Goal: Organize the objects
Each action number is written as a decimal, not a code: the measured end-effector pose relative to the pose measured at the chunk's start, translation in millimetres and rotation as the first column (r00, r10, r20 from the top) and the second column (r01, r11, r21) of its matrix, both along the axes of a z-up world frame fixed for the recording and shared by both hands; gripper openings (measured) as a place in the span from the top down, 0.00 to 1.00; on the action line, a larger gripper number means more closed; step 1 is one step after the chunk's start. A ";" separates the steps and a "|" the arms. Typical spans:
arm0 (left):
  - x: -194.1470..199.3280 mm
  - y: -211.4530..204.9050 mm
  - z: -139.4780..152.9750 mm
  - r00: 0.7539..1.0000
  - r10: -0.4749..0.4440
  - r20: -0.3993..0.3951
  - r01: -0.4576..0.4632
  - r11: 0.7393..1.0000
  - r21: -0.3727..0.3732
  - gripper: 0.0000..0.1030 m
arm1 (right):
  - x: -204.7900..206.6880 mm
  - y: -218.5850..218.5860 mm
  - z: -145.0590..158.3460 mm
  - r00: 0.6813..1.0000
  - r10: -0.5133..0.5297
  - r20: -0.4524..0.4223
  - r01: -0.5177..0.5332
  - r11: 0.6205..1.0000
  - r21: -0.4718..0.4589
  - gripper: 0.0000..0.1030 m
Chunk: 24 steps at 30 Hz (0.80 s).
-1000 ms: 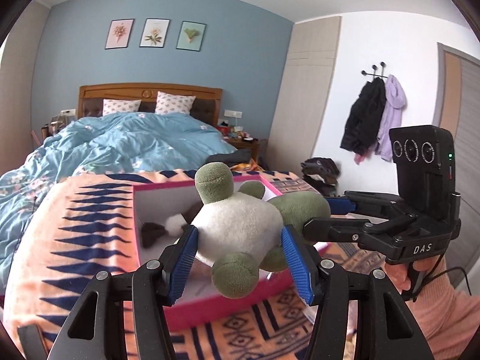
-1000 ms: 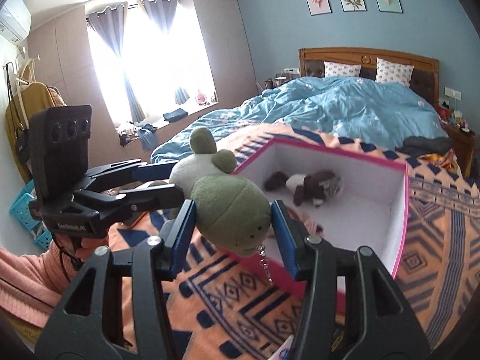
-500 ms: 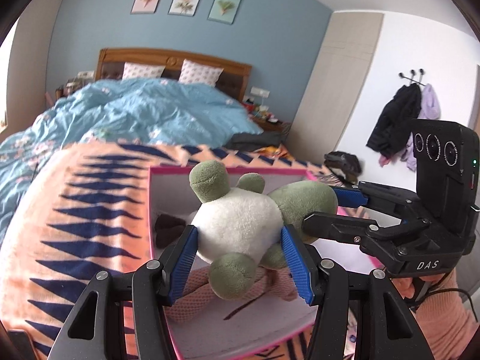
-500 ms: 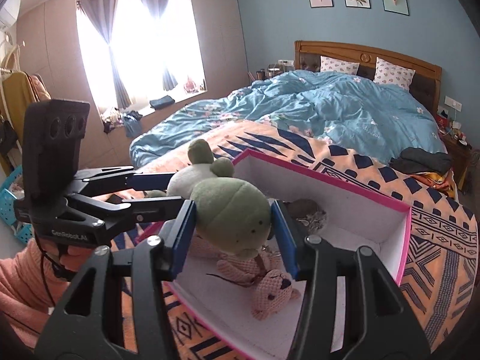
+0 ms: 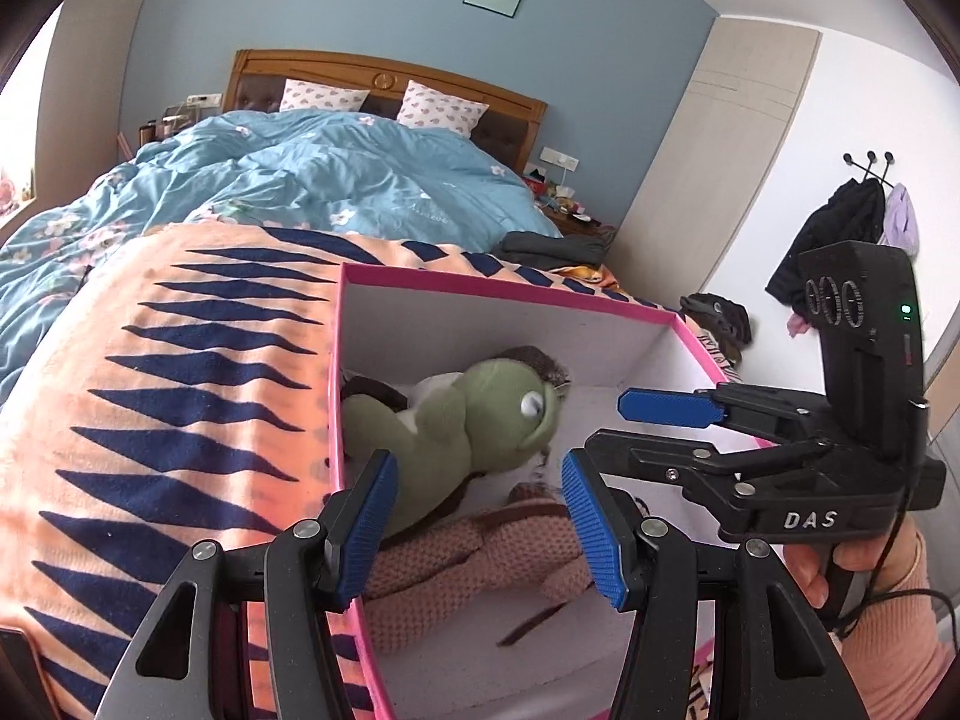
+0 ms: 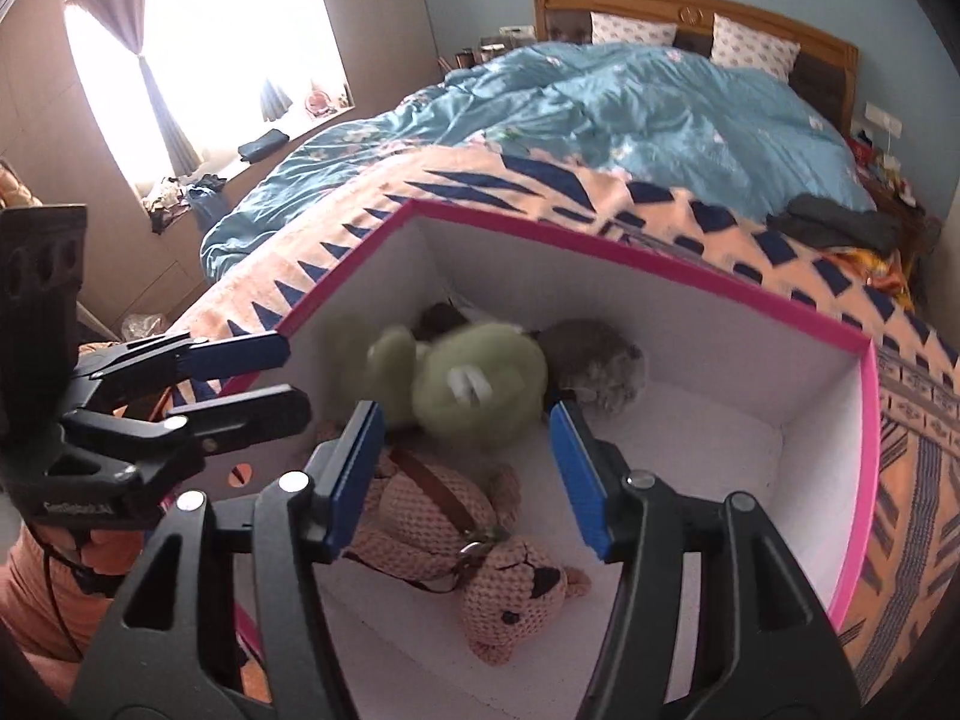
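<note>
A green and white plush frog [image 5: 462,426] lies inside a pink-rimmed white box [image 5: 480,288] on the bed. It also shows, blurred, in the right wrist view [image 6: 474,384], in the same box [image 6: 660,276]. A pink knitted bear [image 6: 456,516] and a dark brown plush [image 6: 600,366] lie in the box too. My left gripper [image 5: 480,510] is open just above the frog, over the box's left wall. My right gripper [image 6: 468,468] is open and empty above the box; it also shows in the left wrist view [image 5: 648,432].
The box stands on an orange blanket with navy triangles [image 5: 150,390]. A blue duvet [image 5: 300,180] covers the far bed, below a wooden headboard [image 5: 384,78]. Dark folded clothes [image 5: 552,249] lie beyond the box. Coats hang on the right wall [image 5: 852,222].
Both grippers held the frog over the box, lowered it and opened. The frog has dropped into the box onto the other plush toys.
</note>
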<state>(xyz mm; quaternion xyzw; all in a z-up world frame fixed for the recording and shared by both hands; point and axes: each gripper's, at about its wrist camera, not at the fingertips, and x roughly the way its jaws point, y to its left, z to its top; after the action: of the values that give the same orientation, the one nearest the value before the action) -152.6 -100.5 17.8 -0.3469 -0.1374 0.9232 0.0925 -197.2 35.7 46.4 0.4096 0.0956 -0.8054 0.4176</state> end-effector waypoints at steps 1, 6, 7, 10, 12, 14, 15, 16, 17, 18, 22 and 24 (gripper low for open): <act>3.9 1.0 0.8 1.000 0.002 -0.010 -0.002 1.000 -0.009 0.44 | 1.8 1.5 -1.3 1.000 -0.004 0.001 0.004 1.000 0.004 0.42; 19.5 8.4 6.8 0.998 -0.024 -0.054 0.023 0.999 -0.028 0.42 | 11.7 11.5 -2.7 1.000 0.000 0.016 0.000 1.000 -0.001 0.42; 24.9 11.3 9.4 0.997 -0.032 -0.068 0.030 0.999 -0.033 0.42 | 15.0 14.5 -1.5 1.000 0.002 0.017 -0.002 1.000 -0.009 0.42; 37.6 17.3 15.4 0.994 -0.050 -0.099 0.046 0.998 -0.039 0.39 | 25.1 23.4 2.9 1.000 0.005 0.010 -0.004 0.999 -0.035 0.42; 47.2 21.6 19.4 0.990 -0.070 -0.123 0.066 0.997 -0.035 0.35 | 31.5 30.7 6.9 1.000 0.002 0.001 -0.002 0.998 -0.055 0.42; 59.7 27.8 24.3 0.984 -0.094 -0.153 0.090 0.995 -0.035 0.32 | 39.6 39.9 12.7 1.000 0.002 -0.009 -0.002 0.997 -0.082 0.42; 66.0 31.5 26.2 0.980 -0.108 -0.165 0.104 0.994 -0.033 0.31 | 44.2 44.6 15.6 1.000 0.001 -0.013 -0.002 0.996 -0.094 0.42; 70.6 34.7 27.7 0.978 -0.119 -0.171 0.115 0.993 -0.033 0.31 | 50.0 50.7 18.9 1.000 -0.002 -0.020 0.000 0.994 -0.107 0.42; 74.6 38.3 28.2 0.976 -0.127 -0.177 0.123 0.992 -0.036 0.31 | 55.0 56.1 21.2 1.000 -0.003 -0.025 0.000 0.993 -0.116 0.42; 80.1 43.2 29.1 0.972 -0.144 -0.185 0.139 0.989 -0.040 0.30 | 59.7 60.6 23.5 1.000 -0.004 -0.031 0.000 0.993 -0.121 0.42; 102.4 68.5 30.5 0.951 -0.229 -0.207 0.223 0.973 -0.053 0.30 | 84.0 87.3 31.8 0.997 -0.016 -0.070 0.006 0.990 -0.141 0.42; 110.4 82.3 28.2 0.940 -0.273 -0.207 0.264 0.962 -0.068 0.30 | 96.8 103.7 34.3 0.996 -0.030 -0.085 0.017 0.988 -0.153 0.41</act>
<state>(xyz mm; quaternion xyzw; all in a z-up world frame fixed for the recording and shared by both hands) -42.2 -18.2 46.0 -0.2624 -0.0600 0.9365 0.2249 -100.4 139.4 80.7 0.3424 0.0472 -0.8323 0.4334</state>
